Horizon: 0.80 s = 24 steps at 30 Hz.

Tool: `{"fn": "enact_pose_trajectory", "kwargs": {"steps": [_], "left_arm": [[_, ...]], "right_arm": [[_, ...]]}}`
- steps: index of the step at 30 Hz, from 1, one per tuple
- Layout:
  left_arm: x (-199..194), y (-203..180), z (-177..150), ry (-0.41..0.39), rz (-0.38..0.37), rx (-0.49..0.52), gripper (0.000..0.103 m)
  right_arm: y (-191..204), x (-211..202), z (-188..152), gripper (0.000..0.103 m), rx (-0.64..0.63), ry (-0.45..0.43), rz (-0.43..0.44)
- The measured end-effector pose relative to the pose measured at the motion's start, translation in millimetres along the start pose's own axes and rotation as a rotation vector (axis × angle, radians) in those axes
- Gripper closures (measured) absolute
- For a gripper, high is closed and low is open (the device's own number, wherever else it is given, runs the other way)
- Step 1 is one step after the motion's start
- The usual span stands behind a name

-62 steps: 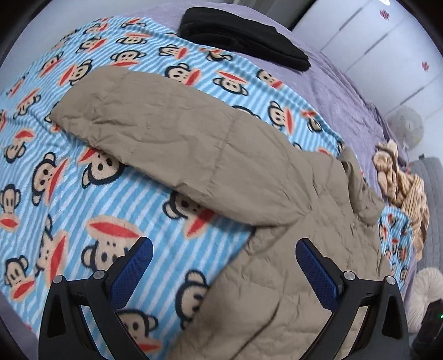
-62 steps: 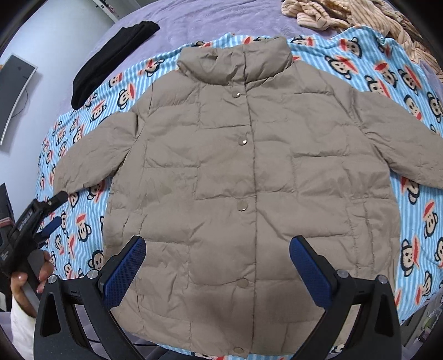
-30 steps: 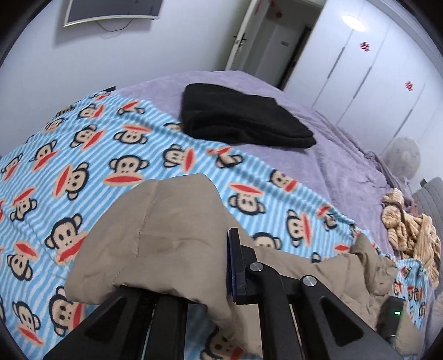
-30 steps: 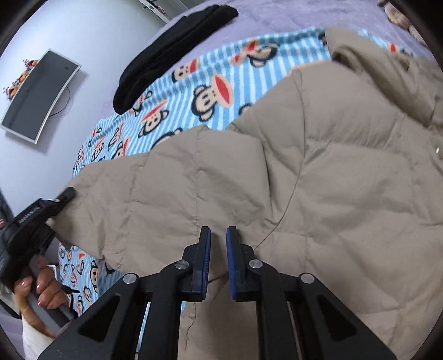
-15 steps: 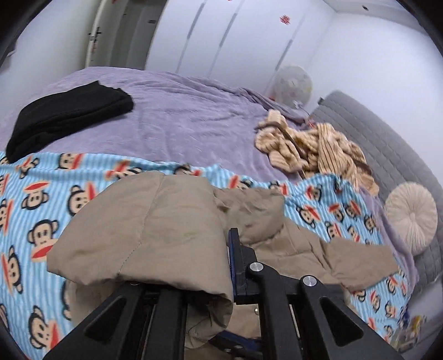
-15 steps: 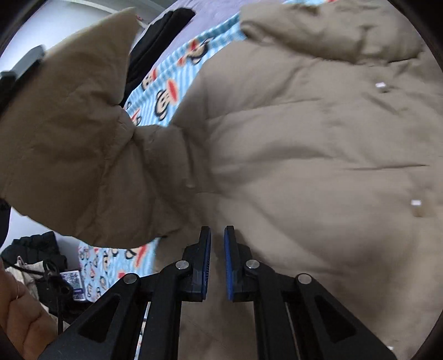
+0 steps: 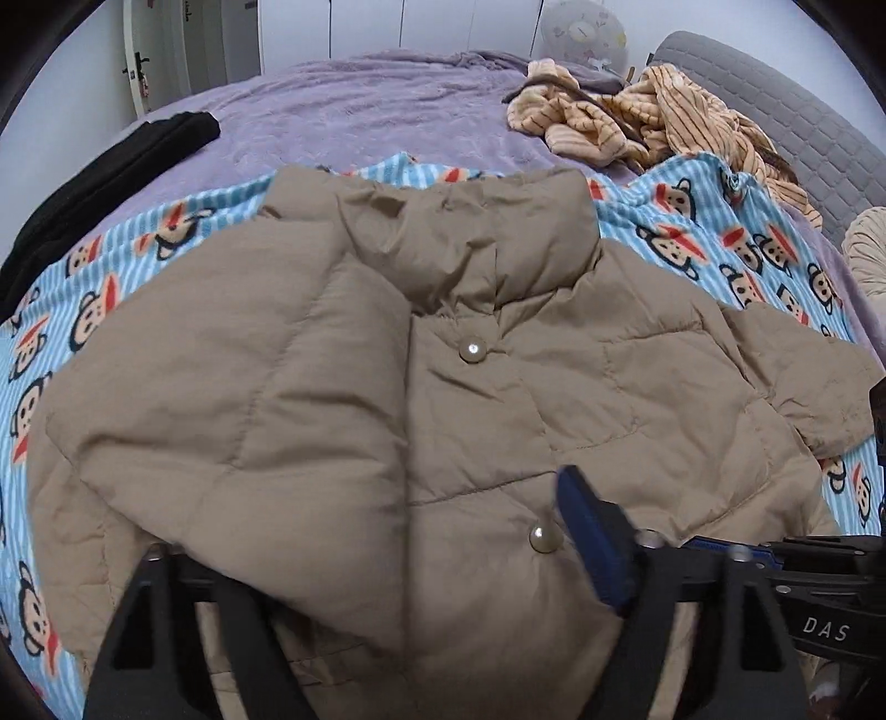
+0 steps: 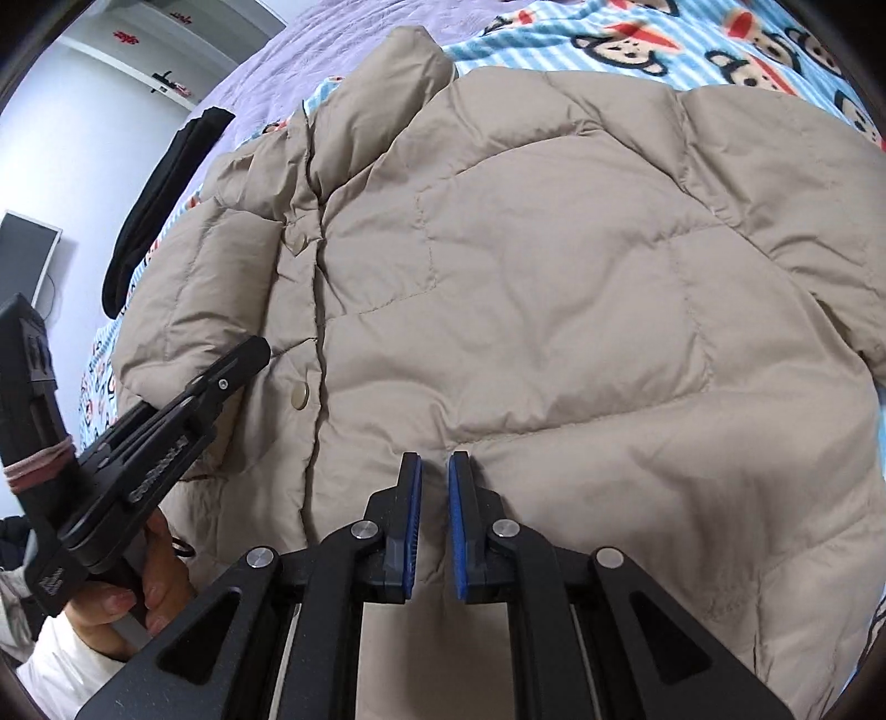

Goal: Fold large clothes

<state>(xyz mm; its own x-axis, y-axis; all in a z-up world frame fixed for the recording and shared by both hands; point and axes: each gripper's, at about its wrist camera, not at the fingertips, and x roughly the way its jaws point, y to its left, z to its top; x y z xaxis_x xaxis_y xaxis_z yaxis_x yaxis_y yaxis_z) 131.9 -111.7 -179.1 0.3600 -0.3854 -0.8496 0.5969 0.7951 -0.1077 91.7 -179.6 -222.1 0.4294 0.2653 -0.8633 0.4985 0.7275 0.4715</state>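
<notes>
We see the jacket on the monkey blanket, one sleeve folded across its front. Left tongs stand apart; right tongs nearly together, pinching nothing. Only the left view shows purple bed beyond.

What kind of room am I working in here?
Most likely a bedroom: the tan puffer jacket lies on a monkey-print blanket spread over a purple-covered bed, with a grey padded headboard and white wardrobe doors behind.
</notes>
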Motion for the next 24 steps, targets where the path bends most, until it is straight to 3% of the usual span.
{"fn": "enact_pose_trajectory", "kwargs": {"steps": [6,10,11,12,14,17,19,21,22,23,24], "left_arm": [[-46,20,7,-0.039,-0.026,-0.019,0.013],[-88,84,8,-0.087,-0.04,-0.143,0.013],[-94,107,9,-0.089,-0.032,-0.189,0.013],[-96,131,10,-0.083,-0.022,-0.236,0.013],[-87,179,9,-0.042,-0.017,-0.331,0.013],[-48,243,-2,0.07,-0.112,-0.502,0.013],[-17,268,-12,0.135,-0.229,-0.612,0.013],[9,280,-21,0.169,-0.392,-0.736,0.014],[19,283,-24,0.173,-0.471,-0.781,0.027],[26,283,-25,0.168,-0.49,-0.807,0.039],[29,281,-24,0.164,-0.483,-0.812,0.058]], "right_arm": [[-4,-16,-2,0.09,-0.05,-0.009,-0.011],[12,-29,6,0.085,-0.1,-0.037,-0.032],[19,-34,4,0.067,-0.127,-0.052,-0.041],[29,-38,5,0.037,-0.16,-0.075,-0.05],[60,-47,4,0.017,-0.253,-0.142,-0.056],[118,-46,2,0.017,-0.453,-0.198,-0.095],[163,-34,-3,0.017,-0.602,-0.234,-0.152],[192,-24,-16,0.017,-0.73,-0.26,-0.207],[206,-16,-25,0.017,-0.804,-0.27,-0.25],[217,-6,-32,0.017,-0.863,-0.276,-0.281],[228,5,-37,0.017,-0.917,-0.282,-0.315]]}}
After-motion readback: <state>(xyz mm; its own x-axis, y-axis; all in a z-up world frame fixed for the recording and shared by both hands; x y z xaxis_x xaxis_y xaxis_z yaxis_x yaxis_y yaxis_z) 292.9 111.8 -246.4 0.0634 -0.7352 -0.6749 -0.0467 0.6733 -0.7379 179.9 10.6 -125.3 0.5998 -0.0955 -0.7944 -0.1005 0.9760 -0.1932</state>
